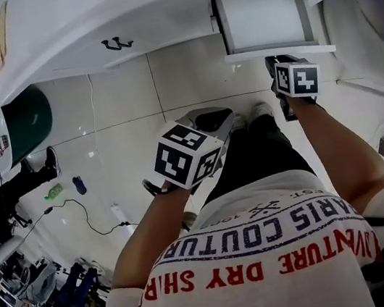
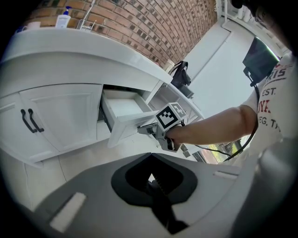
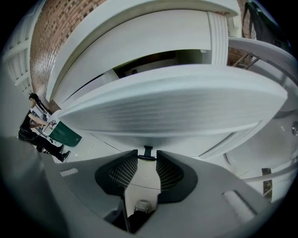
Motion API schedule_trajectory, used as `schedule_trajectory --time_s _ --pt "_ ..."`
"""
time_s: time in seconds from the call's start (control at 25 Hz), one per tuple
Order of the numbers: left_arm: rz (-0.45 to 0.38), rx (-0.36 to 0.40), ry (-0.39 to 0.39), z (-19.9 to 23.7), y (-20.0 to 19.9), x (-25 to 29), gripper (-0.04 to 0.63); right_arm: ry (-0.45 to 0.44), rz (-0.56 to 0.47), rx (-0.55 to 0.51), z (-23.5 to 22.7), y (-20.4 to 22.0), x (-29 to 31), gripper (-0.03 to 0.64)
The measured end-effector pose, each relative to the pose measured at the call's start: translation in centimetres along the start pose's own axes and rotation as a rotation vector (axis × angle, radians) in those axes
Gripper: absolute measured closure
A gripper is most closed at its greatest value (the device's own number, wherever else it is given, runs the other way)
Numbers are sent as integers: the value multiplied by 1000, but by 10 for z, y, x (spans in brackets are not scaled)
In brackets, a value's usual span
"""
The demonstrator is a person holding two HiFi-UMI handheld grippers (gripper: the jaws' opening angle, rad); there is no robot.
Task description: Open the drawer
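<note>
Green bin (image 1: 28,120) well left of drawer (image 1: 281,52)

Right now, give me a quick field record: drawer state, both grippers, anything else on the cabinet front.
drawer: pulled out of the white cabinet; what shows inside looks empty
drawer handle: small, dark, between the right gripper's jaw tips
right gripper: at the drawer front, jaws seemingly closed on the drawer handle
left gripper: jaws together, empty, held back from the cabinet
cabinet doors: shut, with two black handles
</note>
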State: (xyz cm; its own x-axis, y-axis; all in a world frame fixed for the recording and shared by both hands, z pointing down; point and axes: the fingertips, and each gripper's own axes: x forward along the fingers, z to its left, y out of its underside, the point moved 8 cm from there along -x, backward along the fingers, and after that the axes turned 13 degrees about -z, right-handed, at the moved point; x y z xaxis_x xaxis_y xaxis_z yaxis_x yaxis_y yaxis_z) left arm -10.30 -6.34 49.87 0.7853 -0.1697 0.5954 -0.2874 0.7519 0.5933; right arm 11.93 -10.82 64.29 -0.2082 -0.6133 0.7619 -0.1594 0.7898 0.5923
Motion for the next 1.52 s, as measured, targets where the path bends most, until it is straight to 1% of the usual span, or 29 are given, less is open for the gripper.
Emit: schedule_trajectory --time_s 0.2,0.44,0.52,0.56,0.64,0.72,0.8,0.84,0.92,0.96,1.04,1.12,1.2,1.28,1.4,1.52 --pt "-10 -10 10 -3 0 3 606 4 6 -8 0 0 -2 486" --pt "20 2 33 -8 4 2 606 7 43 -7 -1 1 -7 469" --pt "22 10 36 -13 4 -4 606 -13 51 -17 4 6 -22 465" --pt "22 10 37 -16 4 -8 606 -39 62 -22 9 10 -33 465" --pt "7 2 38 -18 2 -15 606 -126 89 -24 22 15 -57 481" --pt "-23 -17 35 -19 -3 -20 606 -236 111 -35 36 17 -86 516" --pt "-45 -44 27 -24 -2 -24 606 -330 125 -49 49 18 -116 572" --pt "-53 -52 21 -28 0 -27 606 -377 127 -39 54 18 -131 608" --pt "-68 -43 9 -41 4 -32 606 -478 122 1 65 17 -161 611" --pt "-77 -31 4 -50 6 -36 605 -520 112 12 70 15 -176 611" --pt "-97 -6 -4 -72 11 -43 606 -580 79 -2 78 12 -210 611" --pt "-122 11 -11 -101 22 -52 606 -618 39 -39 82 16 -247 611" --pt "-145 23 -19 -134 40 -60 606 -641 2 -80 82 29 -286 611" --pt "-164 41 -27 -171 65 -65 606 -649 -20 -114 78 52 -319 611" --pt "-184 83 -10 -231 108 -67 606 -644 -37 -123 67 100 -366 611" --pt "-179 80 -11 -288 156 -71 606 -664 -34 -125 60 142 -412 611"
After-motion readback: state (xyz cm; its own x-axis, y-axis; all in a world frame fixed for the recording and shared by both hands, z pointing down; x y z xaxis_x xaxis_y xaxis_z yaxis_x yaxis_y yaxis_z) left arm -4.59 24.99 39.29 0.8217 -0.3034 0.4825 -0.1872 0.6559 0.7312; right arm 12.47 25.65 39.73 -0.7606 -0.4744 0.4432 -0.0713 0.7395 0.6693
